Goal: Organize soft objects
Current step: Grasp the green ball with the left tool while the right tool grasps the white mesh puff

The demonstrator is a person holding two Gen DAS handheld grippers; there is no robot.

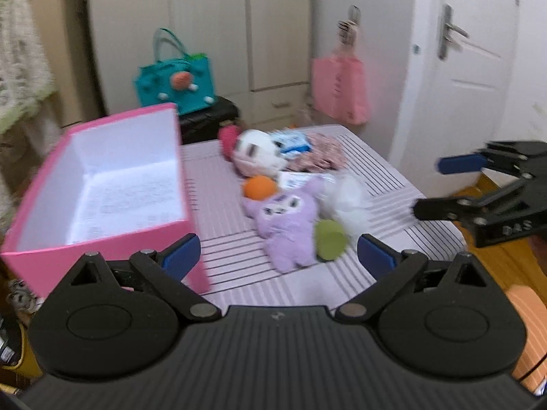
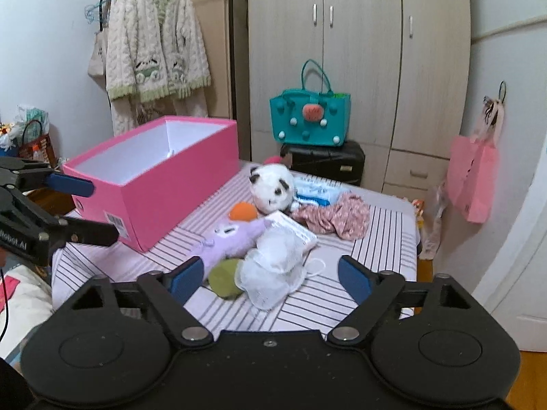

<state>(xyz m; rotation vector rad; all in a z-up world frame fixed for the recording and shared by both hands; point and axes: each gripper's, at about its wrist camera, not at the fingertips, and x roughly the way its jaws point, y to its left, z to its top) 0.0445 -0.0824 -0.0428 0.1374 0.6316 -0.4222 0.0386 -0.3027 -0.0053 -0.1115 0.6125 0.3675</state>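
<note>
Both sets of fingers are hanging apart and empty: right gripper (image 2: 270, 278) is sitting over the white fluffy bundle (image 2: 273, 273), left gripper (image 1: 278, 254) is facing the purple plush (image 1: 287, 225). So sorting is barely starting, I'd guess; the pile is lying on the striped table (image 2: 342, 304), panda plush (image 2: 271, 186) further back, pink box (image 2: 154, 177) looking empty. Only the right view is showing the hanging cardigan (image 2: 154, 44); only the left one, the door (image 1: 478, 51).

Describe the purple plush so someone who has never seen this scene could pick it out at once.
On the striped table, right of the open pink box, lies a heap of soft things. The purple plush lies flat at its near side, between an orange ball and a green ball. It is the only lilac thing, with a white face patch.
</note>
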